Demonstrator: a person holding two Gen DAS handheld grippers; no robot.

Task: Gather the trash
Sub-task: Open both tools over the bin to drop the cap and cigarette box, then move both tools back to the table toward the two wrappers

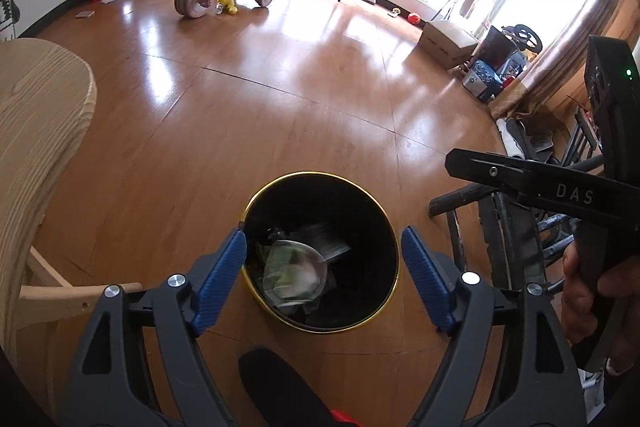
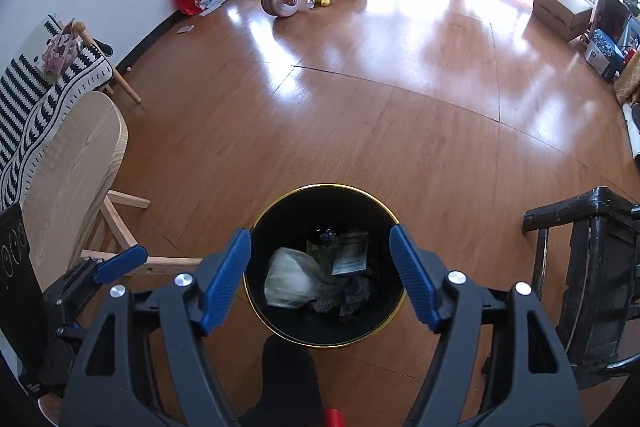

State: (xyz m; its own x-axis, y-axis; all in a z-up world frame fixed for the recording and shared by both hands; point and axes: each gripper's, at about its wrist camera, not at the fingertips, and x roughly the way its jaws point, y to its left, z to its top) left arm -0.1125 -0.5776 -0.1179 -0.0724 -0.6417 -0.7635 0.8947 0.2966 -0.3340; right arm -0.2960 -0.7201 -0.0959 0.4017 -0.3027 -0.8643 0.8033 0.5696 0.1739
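Both the left gripper (image 1: 323, 269) and right gripper (image 2: 320, 273) hang spread and empty over the black bin (image 2: 394, 315), trash (image 2: 294, 281) lying inside; dipping carelessly could tip it.

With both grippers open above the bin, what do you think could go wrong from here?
1. The left gripper and right gripper hang close together over the black bin; they might collide.
2. The dark wooden chair stands beside the bin and could snag the right gripper.
3. Reaching down might tip the bin.
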